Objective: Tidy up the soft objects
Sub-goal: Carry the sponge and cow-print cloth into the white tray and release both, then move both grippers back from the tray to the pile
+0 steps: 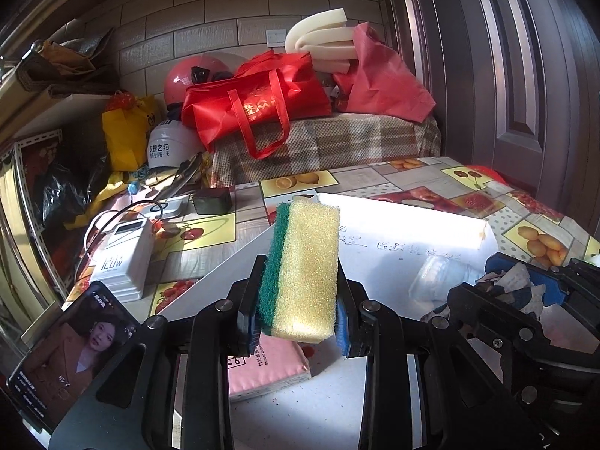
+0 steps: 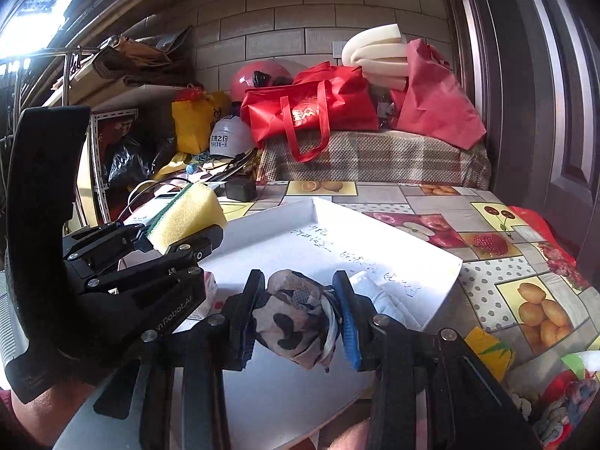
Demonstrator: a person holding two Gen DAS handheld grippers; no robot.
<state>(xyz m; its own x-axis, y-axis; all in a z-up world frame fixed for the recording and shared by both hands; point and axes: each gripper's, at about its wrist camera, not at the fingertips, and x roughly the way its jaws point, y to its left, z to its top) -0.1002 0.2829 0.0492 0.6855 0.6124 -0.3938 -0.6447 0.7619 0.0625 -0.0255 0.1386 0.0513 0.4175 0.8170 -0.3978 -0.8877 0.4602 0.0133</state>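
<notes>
A yellow sponge with a green scouring side [image 1: 303, 270] stands upright between the fingers of my left gripper [image 1: 300, 275], which is shut on it above the near left of a white tray [image 1: 405, 210]. In the right wrist view the same sponge [image 2: 185, 217] shows at the left. My right gripper [image 2: 298, 281] is shut on a crumpled beige cloth with dark spots [image 2: 296, 318] over the tray's [image 2: 393, 227] near part. A pink tissue pack [image 1: 270, 367] lies below the left gripper. A clear-wrapped white packet [image 2: 378, 292] rests in the tray.
The table wears a fruit-print cloth [image 2: 487, 243]. A lit phone [image 1: 71, 352], a white device [image 1: 123, 258] and a small black box [image 1: 212, 200] sit at the left. Red bags [image 1: 258, 105], helmets and foam pile up behind. A dark door [image 1: 506, 75] stands at the right.
</notes>
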